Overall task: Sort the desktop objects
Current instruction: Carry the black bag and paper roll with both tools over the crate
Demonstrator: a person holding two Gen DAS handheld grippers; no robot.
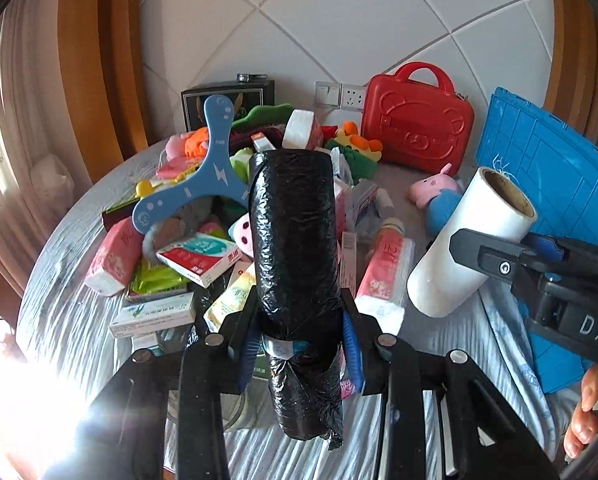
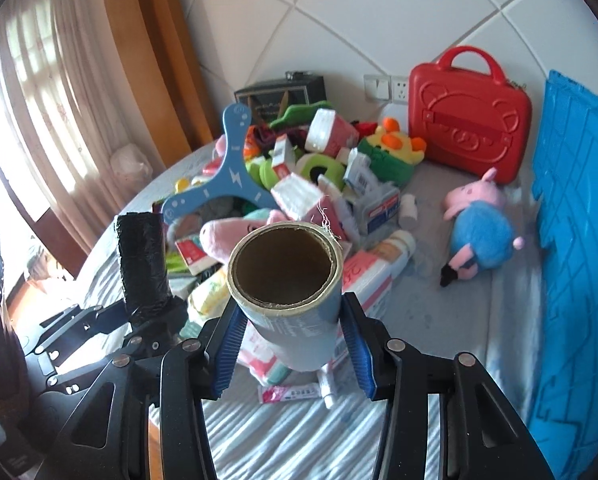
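The left tool (image 1: 299,344) is clamped on a black roll of bin bags (image 1: 295,248), its blue pads (image 1: 353,344) pressing the roll's lower part from both sides. The roll's long axis runs forward along the fingers and tilts upward, its far end pointing toward the tiled wall and its near end hanging out toward the camera. In the right wrist view this roll stands nearly upright at the left, clear of the worktop.

The right tool (image 2: 295,340) grips a roll of clear film (image 2: 289,300) on a cardboard core, with the blue pads (image 2: 231,344) on either flank. Its long axis likewise points up and away, and its open, hollow end faces the camera. Seen from the left wrist, it leans toward the blue crate (image 1: 547,168), with the lower end raised off the cloth.

Beneath both rolls lies the worktop (image 2: 451,312), covered with a pale striped cloth and a heap of boxes, tissue packs and plush toys. A blue boomerang (image 1: 211,168) lies propped on the heap. A pink and blue plush pig (image 2: 479,224) lies apart on its side, near the crate. A red case (image 2: 471,116) stands upright against the wall. A small tube (image 2: 291,392), perhaps toothpaste, lies below the film roll.
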